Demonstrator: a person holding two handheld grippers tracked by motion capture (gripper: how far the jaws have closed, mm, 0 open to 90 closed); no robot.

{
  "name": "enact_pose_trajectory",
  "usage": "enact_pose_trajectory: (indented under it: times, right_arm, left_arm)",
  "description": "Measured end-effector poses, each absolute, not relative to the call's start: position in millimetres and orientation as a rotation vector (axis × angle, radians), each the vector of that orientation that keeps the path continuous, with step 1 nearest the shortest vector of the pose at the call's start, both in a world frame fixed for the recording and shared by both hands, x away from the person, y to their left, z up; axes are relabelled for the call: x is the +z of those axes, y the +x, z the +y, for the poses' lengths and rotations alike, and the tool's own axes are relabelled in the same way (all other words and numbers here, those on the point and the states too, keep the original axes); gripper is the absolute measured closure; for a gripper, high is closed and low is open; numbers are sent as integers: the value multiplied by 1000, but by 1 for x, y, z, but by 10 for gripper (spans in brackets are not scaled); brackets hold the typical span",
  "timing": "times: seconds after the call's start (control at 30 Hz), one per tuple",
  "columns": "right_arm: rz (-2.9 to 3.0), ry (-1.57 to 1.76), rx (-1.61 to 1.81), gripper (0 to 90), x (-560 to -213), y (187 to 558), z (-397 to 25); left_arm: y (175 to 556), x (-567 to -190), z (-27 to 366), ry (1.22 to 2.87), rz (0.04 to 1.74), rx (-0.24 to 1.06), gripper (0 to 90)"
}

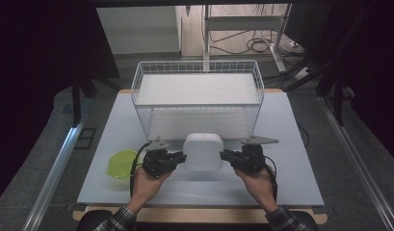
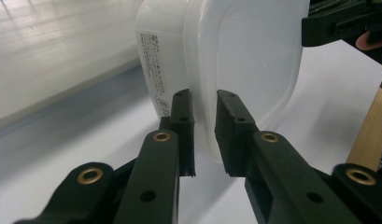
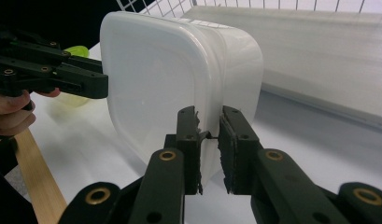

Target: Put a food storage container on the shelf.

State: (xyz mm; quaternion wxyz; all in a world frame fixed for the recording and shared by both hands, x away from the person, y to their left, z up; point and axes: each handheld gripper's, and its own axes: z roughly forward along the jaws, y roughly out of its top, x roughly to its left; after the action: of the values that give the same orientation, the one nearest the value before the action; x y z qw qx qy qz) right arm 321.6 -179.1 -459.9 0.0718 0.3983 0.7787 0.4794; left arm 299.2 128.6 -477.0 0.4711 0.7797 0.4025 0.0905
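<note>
White plastic container [image 1: 203, 151], translucent, rounded-square with soft corners and a lipped rim, held clear of the pale counter [image 1: 291, 144] between both grippers, just in front of the wire basket [image 1: 197, 96]. Smooth, slightly glossy walls; a small printed label [image 2: 153, 60] on one side, text too fine to read.

Left gripper [image 1: 177, 158], matte black with brass-coloured rivets, narrowed onto the container's rim; in the left gripper view [image 2: 205, 135] one jaw inside the lip and one outside, pads pressed against the thin edge. Right gripper [image 1: 227, 156] of the same build, likewise closed down on the opposite rim; in the right gripper view [image 3: 209, 149] a slim gap between the ribbed pads with the plastic edge pinched there. Each gripper visible beyond the container in the other's view.

Wire basket of white coated grid, rectangular, open-topped, with a flat white sheet inside. Yellow-green lid [image 1: 121, 163], round-cornered and translucent, flat on the counter near the left hand [image 1: 147, 185], well apart from the container. Counter surface smooth and matte, with a pale wooden edge [image 3: 37, 182] on the near side.
</note>
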Motion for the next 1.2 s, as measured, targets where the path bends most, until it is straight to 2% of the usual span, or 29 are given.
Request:
enact_pose_trajectory:
  times: [0.43,1.2]
  right_arm:
    - [2325,1145,1484,788,-440,327,-175]
    - [2272,1026,1557,788,-376,349,-165]
  left_arm:
    - [300,-449,133,1904,959,304,785]
    - [316,-384,145,1851,919,408,785]
